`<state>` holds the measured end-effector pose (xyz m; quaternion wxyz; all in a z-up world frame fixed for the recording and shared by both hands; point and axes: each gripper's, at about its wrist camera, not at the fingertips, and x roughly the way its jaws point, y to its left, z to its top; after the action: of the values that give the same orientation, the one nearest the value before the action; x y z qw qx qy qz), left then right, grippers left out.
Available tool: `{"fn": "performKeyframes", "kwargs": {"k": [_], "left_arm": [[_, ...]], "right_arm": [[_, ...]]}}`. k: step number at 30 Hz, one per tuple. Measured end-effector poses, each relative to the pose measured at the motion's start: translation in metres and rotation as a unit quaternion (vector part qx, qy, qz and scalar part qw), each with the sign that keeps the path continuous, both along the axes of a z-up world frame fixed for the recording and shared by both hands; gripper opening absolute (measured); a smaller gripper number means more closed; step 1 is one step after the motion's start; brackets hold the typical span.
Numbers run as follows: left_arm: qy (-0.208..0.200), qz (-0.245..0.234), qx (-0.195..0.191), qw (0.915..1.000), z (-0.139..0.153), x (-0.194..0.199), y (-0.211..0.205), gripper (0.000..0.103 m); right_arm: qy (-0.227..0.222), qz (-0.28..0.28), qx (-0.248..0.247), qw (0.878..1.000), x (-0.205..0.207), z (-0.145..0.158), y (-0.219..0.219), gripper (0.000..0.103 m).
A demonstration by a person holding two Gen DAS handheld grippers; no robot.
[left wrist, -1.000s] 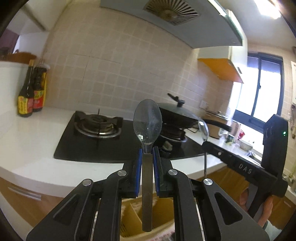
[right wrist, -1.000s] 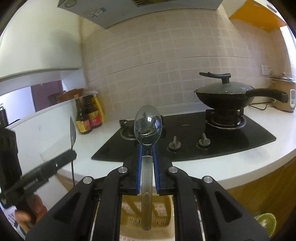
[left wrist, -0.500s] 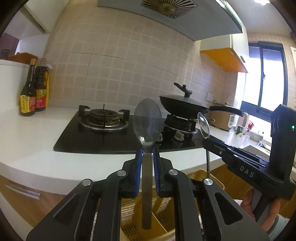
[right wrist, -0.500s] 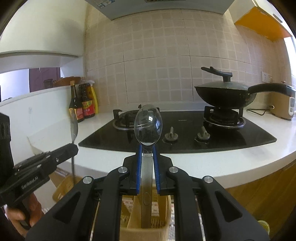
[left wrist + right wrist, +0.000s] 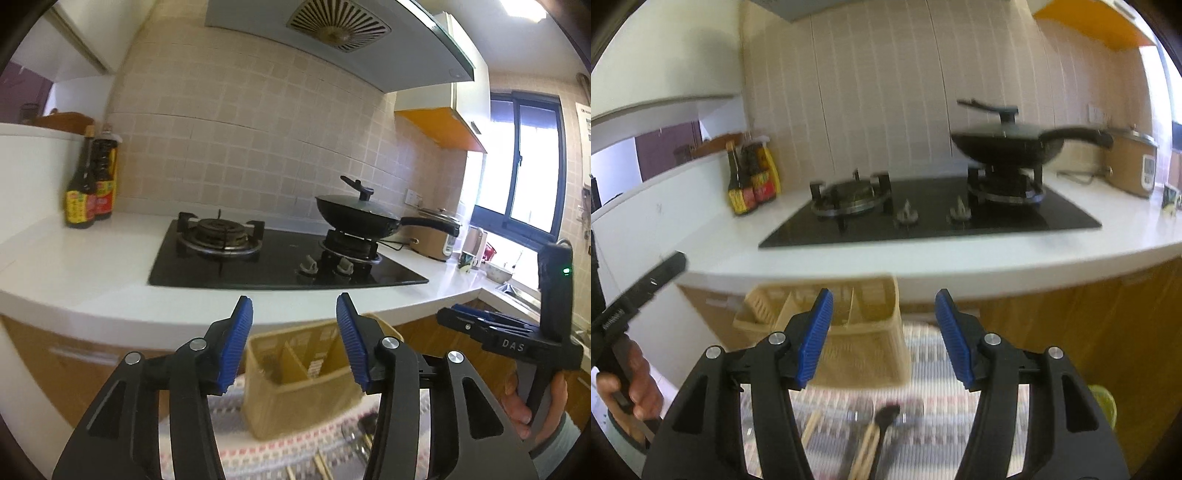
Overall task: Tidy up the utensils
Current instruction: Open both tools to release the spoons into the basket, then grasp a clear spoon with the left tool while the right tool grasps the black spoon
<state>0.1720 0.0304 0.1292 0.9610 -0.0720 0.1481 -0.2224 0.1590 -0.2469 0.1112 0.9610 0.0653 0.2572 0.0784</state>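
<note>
My left gripper (image 5: 294, 341) is open and empty, just above a beige divided utensil caddy (image 5: 295, 391) that stands on a patterned cloth (image 5: 258, 450). My right gripper (image 5: 884, 338) is also open and empty, above the same caddy (image 5: 849, 332). Loose utensils lie on the cloth below it, blurred: a dark spoon (image 5: 886, 417) and wooden chopsticks (image 5: 864, 450). The right gripper shows in the left wrist view (image 5: 480, 325) at the right. The left gripper shows in the right wrist view (image 5: 665, 273) at the left. No spoon shows in either gripper.
Behind the caddy runs a white counter (image 5: 92, 266) with a black gas hob (image 5: 280, 258), a lidded black wok (image 5: 354, 214), sauce bottles (image 5: 88, 184) at the left and a rice cooker (image 5: 432, 236) at the right. Wooden cabinet fronts (image 5: 1071, 317) stand below.
Both grippers held a metal spoon upright over the caddy; both have opened and the spoons are gone from the jaws. Both views have tilted and shifted.
</note>
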Motion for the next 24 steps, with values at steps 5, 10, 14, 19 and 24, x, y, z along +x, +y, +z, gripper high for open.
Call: {"fn": "performKeyframes", "kwargs": {"k": [5,10,14,19,24], "left_arm": [[0.020,0.003,-0.002,0.9998,0.003,-0.039,0.024,0.053],[0.077,0.008,0.024,0.9967,-0.015,-0.063,0.037,0.054],[0.145,0.009,0.071,0.9868,-0.044,-0.068,0.037,0.053],[0.283,-0.018,0.122,0.9511,-0.105,-0.053,0.033,0.047],[0.345,-0.041,0.123,0.9295,-0.140,-0.042,0.034,0.042]], "right_arm": [[0.049,-0.021,-0.017,0.998,-0.023,-0.010,0.000,0.054],[0.146,-0.027,-0.025,0.989,-0.023,-0.044,0.002,0.054],[0.234,-0.007,-0.017,0.972,-0.019,-0.088,0.006,0.053],[0.299,0.019,0.015,0.954,-0.009,-0.126,0.008,0.037],[0.323,0.044,0.026,0.945,0.010,-0.139,0.013,0.031]]}}
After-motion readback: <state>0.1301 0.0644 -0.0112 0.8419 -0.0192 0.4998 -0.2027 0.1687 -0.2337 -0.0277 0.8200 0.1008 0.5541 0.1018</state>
